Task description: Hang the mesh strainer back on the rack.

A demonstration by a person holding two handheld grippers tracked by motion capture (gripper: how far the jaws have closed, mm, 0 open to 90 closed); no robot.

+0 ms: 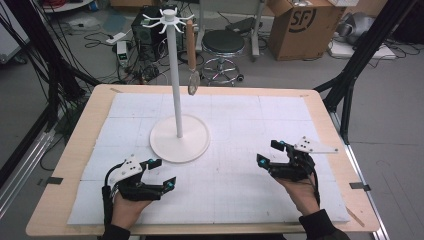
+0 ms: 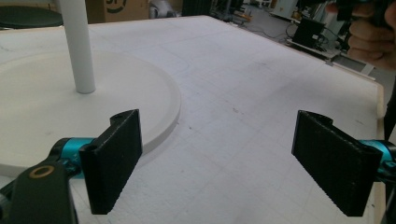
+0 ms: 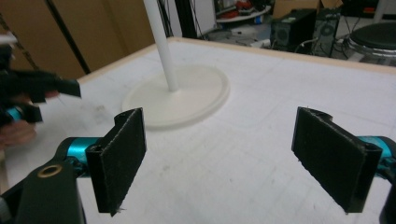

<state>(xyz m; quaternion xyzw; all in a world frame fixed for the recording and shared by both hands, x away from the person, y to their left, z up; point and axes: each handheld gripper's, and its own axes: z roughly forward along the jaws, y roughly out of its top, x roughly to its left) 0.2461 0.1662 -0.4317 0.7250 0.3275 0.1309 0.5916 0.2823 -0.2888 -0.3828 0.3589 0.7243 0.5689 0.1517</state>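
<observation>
Looking down from the high view, both hands rest low on the white foam mat point(image 1: 240, 150), 1 to each side, and each holds its tool idle. The left gripper point(image 1: 162, 172) sits near the front left with its jaws spread wide and nothing between them; the right gripper point(image 1: 271, 152) mirrors it on the far side, jaws equally apart and empty. Between them, set back toward the middle, stands the white rack point(image 1: 178, 90), its round base flat on the mat so the tall pole stays upright. A wooden-handled utensil point(image 1: 192, 55) hangs from 1 of the hooks at the top, dangling free beside the pole and well apart from both grippers. My guess is that it hangs there to be lifted off, and the hands wait at a neutral start.

From the left gripper view, the 2 black pads point(image 2: 114, 163) stand wide open over bare mat, with the rack's base point(image 2: 93, 107) just ahead and to the left; the hook end is out of frame.

From the right gripper view, the pads point(image 3: 119, 161) gape the same way, aimed across the mat at the base point(image 3: 187, 95).
</observation>
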